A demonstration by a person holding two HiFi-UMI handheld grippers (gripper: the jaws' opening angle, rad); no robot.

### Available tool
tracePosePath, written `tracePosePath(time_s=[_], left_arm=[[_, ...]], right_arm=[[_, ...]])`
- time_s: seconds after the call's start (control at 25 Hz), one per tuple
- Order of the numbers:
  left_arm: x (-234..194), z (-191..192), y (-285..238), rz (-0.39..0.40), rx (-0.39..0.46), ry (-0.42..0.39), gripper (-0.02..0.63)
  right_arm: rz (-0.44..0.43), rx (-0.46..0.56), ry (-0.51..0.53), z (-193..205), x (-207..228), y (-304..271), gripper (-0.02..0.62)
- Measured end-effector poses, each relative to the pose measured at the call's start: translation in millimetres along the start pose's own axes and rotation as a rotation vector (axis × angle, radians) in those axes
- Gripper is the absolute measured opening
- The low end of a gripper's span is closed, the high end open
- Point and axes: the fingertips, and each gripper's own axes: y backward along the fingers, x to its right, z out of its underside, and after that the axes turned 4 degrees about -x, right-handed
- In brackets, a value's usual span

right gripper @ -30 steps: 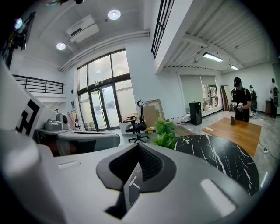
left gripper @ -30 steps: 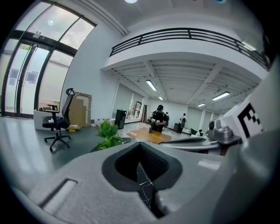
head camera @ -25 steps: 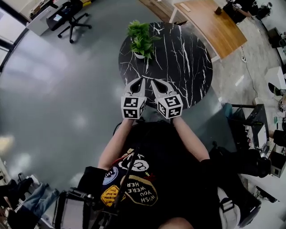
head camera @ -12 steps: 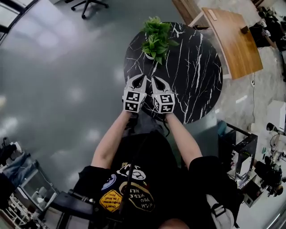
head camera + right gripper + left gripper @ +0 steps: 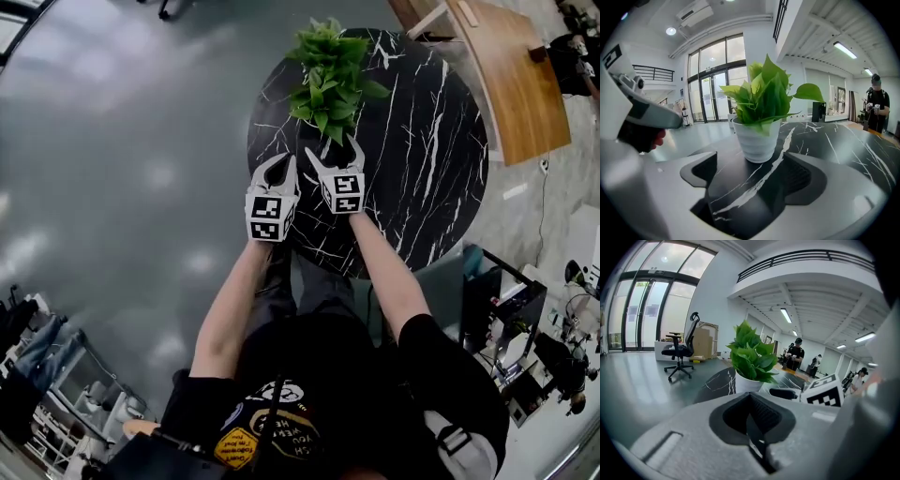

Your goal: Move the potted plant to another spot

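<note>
Head view, nearest first: the left hand-held gripper [image 5: 281, 167] hovers shut and empty over the near-left rim of the round black surface [image 5: 422, 159]. Beside it the right hand-held gripper [image 5: 335, 161] is opening its jaws, with the white pot just ahead of them and not yet touched. The potted plant [image 5: 328, 75] stands by the far left rim, so grasping, lifting and placing all seem to remain. Bare marble lies open to its right. Beyond the rim are grey floor [image 5: 122, 141] and, at the far right, a wooden desk [image 5: 516, 84].
</note>
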Motion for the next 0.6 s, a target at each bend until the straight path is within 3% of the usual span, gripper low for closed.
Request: tracePosePath(time_s=[0.08,0.16,0.36,0.52,0.6], left_arm=[[-6.5,4.7,1.1,0.0,0.0,0.017,0.005],[-8.5,4.4,1.2,0.001,0.007,0.015,0.005],[-5.6,0.1,9.0,0.01,0.001,-0.106,0.005],[-5.4,1.7,10.1,0.018,-0.003,-0.166,0.005],[-9.0,5.5,8.5,0.015,0.0,-0.166,0.005]], right_arm=[[-0.005,0.003,-0.001,-3.7,4.5,-17.8,0.493],[0.004,-0.02,0.007,-7.3,12.3,-33.9,0.54],[-0.023,-0.009,0.026,-25.5,17.3,-63.7,0.578],[-0.005,-0.005,0.074,-31.2,21.8,-75.4,0.57],[0.033,0.007,0.072,-31.9,26.8,-75.6,0.483]])
